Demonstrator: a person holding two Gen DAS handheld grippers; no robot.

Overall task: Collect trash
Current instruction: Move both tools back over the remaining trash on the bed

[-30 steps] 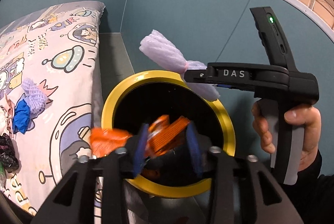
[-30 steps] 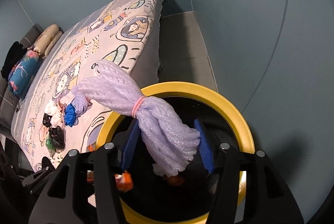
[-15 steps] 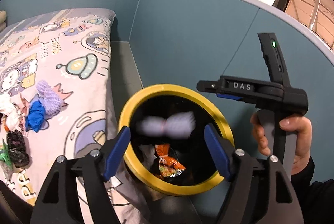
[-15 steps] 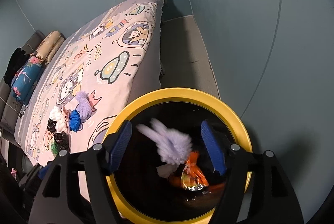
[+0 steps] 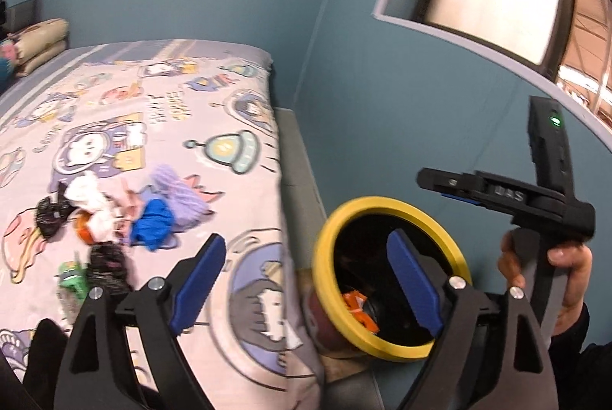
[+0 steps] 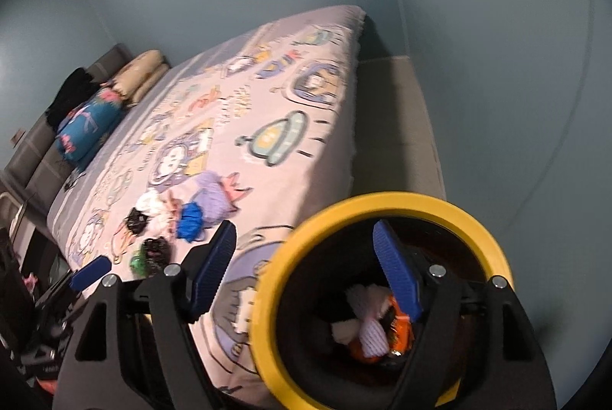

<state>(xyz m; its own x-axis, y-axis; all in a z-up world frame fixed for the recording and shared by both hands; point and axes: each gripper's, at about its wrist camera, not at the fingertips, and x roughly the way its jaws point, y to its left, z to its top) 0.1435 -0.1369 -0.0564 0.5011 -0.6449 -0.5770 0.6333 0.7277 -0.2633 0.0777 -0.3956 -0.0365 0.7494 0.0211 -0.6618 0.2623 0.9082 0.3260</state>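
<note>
A yellow-rimmed black bin (image 5: pixel 382 207) (image 6: pixel 493 249) stands on the floor beside the bed. Inside it lie an orange wrapper (image 5: pixel 355 306) (image 6: pixel 401 329) and a lilac foam net (image 6: pixel 373 333). My left gripper (image 5: pixel 306 276) is open and empty, above the bed's edge and the bin. My right gripper (image 6: pixel 306 264) is open and empty over the bin's rim; it also shows in the left wrist view (image 5: pixel 451 188). A pile of trash lies on the bedsheet: a lilac net (image 5: pixel 179 192) (image 6: pixel 214 196), blue scrap (image 5: pixel 153 224) (image 6: pixel 191 220), white paper (image 5: pixel 86 194), black pieces (image 5: pixel 49 217) and a green wrapper (image 5: pixel 70 280).
The bed with a cartoon sheet (image 5: pixel 134 127) (image 6: pixel 244 104) fills the left. Pillows (image 6: pixel 134 77) lie at its far end. Blue-grey walls (image 5: pixel 382 104) close in behind the bin. A narrow grey floor strip (image 6: pixel 394 127) runs between bed and wall.
Both grippers opened and dropped the orange wrapper and the lilac net into the bin. Both have since lifted and swung left toward the bed.
</note>
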